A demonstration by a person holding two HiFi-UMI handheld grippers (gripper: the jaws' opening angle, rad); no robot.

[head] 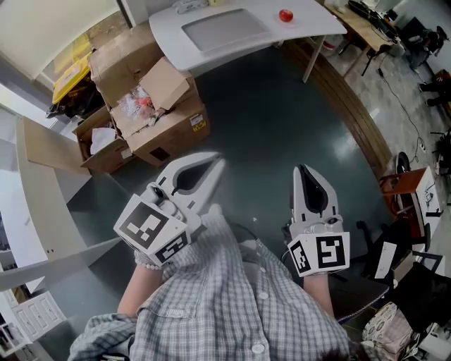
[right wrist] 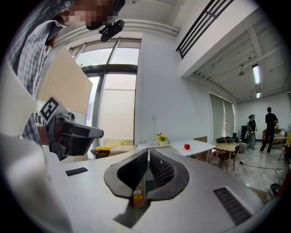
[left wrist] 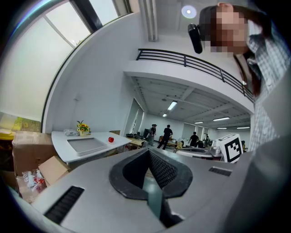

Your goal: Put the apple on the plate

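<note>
The apple (head: 285,15) sits on the white table (head: 317,27), far from both claws. The left claw (head: 213,164) and right claw (head: 301,171) are closed on nothing. The apple is probably firm, smooth and light, so take it across its round sides.

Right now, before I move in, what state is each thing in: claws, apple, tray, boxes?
left claw: shut, empty.
right claw: shut, empty.
apple: resting on the white table, beside the tray, not grasped.
tray: flat on the table, empty.
cardboard boxes: flaps open.
</note>
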